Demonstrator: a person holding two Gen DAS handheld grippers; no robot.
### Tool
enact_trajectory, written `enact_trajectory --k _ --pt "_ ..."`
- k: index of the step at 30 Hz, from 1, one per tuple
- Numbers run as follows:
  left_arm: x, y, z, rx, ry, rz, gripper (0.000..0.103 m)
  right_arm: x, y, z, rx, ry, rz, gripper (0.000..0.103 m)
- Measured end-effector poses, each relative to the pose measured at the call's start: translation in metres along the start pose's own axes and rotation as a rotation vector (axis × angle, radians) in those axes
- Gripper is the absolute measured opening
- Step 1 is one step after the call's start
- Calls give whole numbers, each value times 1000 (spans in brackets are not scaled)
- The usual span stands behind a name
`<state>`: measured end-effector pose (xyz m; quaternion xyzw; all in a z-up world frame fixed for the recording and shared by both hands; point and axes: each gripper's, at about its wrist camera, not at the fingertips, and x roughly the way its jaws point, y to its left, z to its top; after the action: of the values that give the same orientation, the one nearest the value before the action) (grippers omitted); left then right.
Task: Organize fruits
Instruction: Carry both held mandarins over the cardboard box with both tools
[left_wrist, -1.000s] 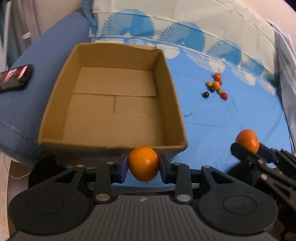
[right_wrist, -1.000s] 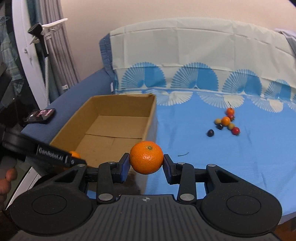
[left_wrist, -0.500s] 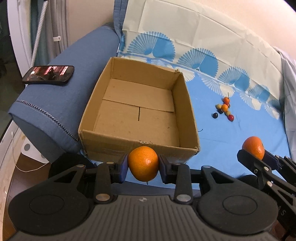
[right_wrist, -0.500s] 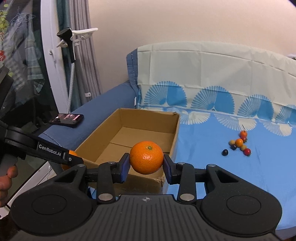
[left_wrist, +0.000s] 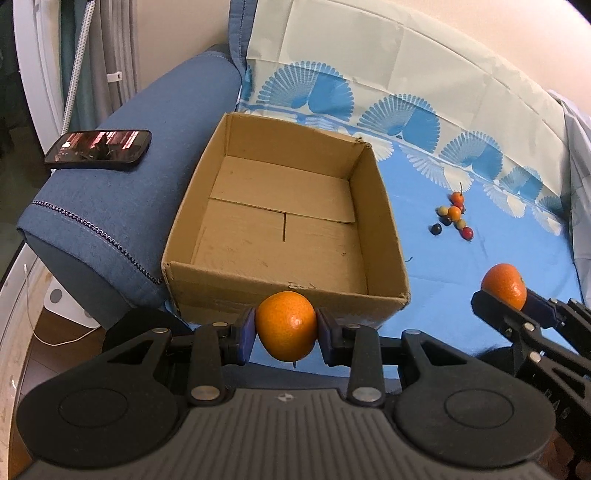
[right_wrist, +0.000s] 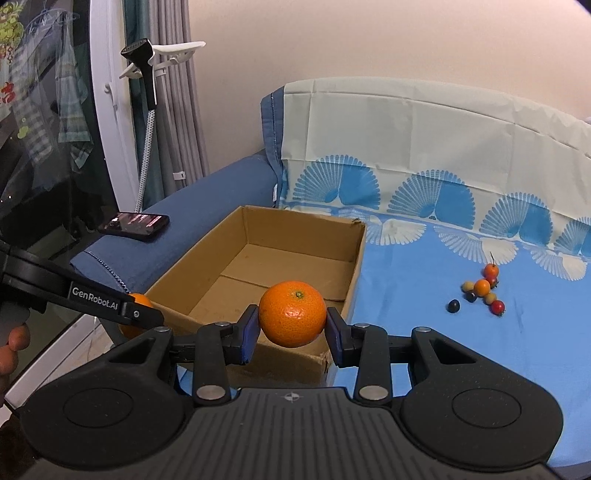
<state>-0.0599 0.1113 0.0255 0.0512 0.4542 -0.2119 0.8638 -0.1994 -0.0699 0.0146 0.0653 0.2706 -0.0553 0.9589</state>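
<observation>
Both tongs are loaded and the box is waiting: the left tongs are clamped on an orange mandarin, pads pressed to either side, hanging just short of the near wall of the cardboard box and not yet over it. Over on the other side, the right tongs are clamped just as firmly on a second mandarin, green stem scar facing up, held in front of the box's near corner. Look inside that box and there's nothing but bare cardboard flaps, so by my reading not one fruit has gone in yet. And there's more to do out on the blue bedsheet: a little cluster of small fruits, orange, red, yellowish and dark ones, sits well apart from the box, untouched. A phone lies on the blue cushion beside the box, clear of the action. So it's early days, I'd say: two mandarins in the air, both needing to be carried over the rim and let go, then the small ones to be gathered after that
</observation>
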Motion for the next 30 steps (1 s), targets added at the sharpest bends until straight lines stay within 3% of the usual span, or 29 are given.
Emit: enact_trajectory --k 13,30 --pt "16 13 30 -5 -18 25 39 30 1 13 -1 18 1 40" --pt "71 20 59 -2 43 61 39 95 4 20 -8 95 22 40"
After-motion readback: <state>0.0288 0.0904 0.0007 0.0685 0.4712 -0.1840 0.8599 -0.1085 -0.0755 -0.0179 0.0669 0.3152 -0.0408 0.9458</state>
